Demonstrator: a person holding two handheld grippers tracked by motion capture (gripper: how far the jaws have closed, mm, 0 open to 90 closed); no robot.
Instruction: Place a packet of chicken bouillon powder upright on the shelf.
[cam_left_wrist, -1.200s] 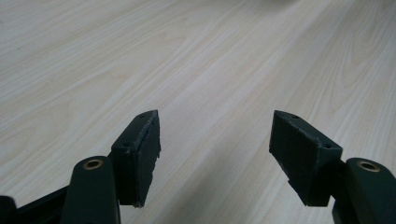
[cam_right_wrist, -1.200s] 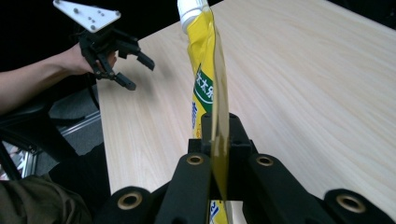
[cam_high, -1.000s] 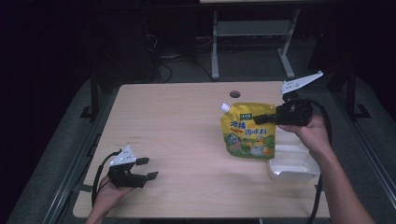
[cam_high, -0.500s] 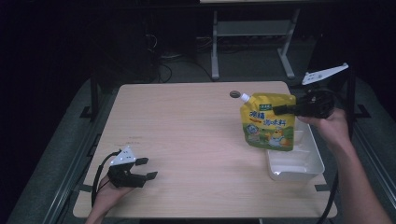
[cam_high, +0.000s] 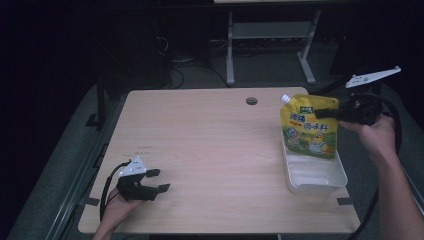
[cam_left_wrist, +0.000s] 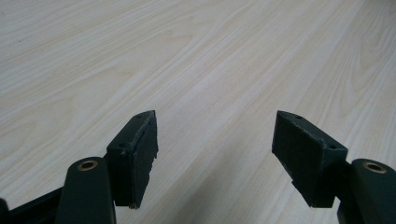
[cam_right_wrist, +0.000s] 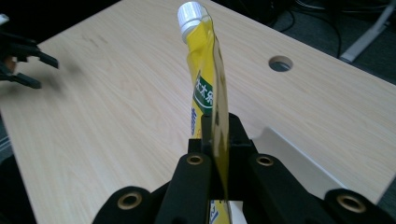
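Holding yellow pouch (cam_high: 309, 127) (claw (cam_high: 322, 110) clamped) above tray (cam_high: 314, 176)

The yellow pouch (cam_high: 309, 126) hides the white tray's (cam_high: 314, 176) far end; its small print is unreadable.

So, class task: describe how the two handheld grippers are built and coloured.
Both grippers, left gripper and right gripper, are black with two flat fingers on brass-pinned links. Each carries a pale grey three-cornered plate on top and trails a black cable. No sleeves show on the forearms.
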